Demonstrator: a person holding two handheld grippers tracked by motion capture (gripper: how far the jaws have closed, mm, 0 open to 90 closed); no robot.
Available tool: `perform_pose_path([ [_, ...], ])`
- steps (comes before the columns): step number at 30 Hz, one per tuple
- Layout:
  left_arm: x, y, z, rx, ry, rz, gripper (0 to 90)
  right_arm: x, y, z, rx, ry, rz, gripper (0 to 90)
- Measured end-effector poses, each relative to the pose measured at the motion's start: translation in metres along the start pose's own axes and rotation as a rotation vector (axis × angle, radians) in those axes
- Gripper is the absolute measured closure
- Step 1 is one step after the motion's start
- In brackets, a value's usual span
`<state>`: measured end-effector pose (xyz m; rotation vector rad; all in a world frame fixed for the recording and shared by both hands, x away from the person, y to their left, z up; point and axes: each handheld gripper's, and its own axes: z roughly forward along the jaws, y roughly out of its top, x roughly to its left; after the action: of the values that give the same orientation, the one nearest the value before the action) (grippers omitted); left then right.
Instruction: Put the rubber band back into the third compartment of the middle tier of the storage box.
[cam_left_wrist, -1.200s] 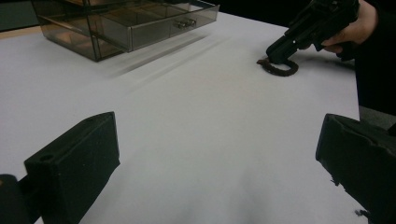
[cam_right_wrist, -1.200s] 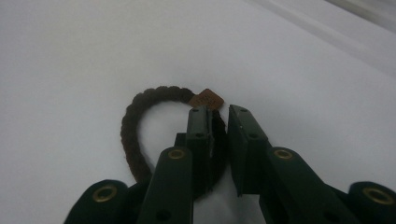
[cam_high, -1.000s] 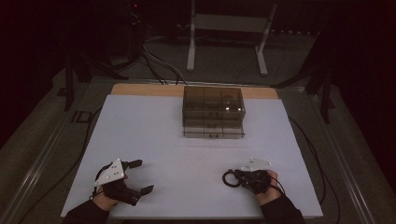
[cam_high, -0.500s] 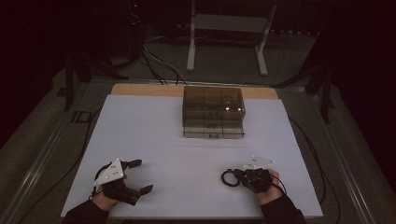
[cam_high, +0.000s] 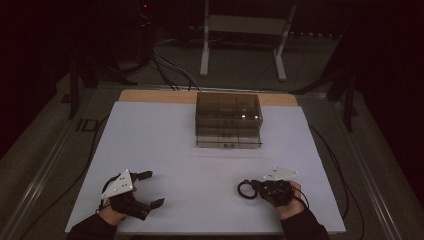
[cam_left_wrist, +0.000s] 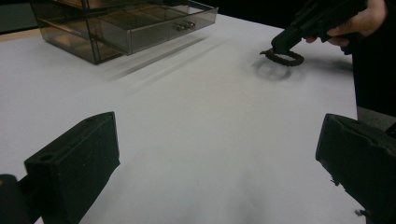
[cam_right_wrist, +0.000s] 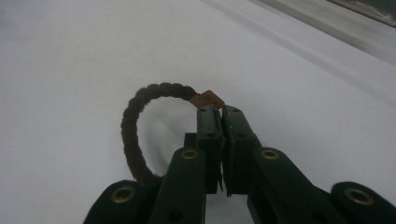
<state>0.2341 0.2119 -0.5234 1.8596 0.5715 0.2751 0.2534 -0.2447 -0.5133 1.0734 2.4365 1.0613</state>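
On your counter (cam_high: 165, 145) the drawer box (cam_high: 228, 120) sits at the far middle. Your left tongs (cam_high: 150, 189) rest near left; your right tongs (cam_high: 251, 189), near right, pinch the braided ring (cam_high: 245, 190).

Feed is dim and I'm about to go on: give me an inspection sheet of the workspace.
Surface: white table, bare around the things.
Job's things: dark braided ring with a small tan tag; smoky drawer box at the far middle, drawers shut.
Clutter: nothing seen.
Grippers: right gripper shut on the ring at the tag; left gripper open, holding nothing.
Cables: black cable off the table's right edge.
Surroundings: dark floor, white stand behind.
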Motion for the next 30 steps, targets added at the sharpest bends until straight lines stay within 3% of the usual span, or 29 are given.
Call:
perform_pose_path([
  [30, 0.001, 0.001, 0.000, -0.010, -0.007, -0.004, 0.3, -0.002, 0.026, -0.014, -0.026, -0.002, -0.018, 87.4],
])
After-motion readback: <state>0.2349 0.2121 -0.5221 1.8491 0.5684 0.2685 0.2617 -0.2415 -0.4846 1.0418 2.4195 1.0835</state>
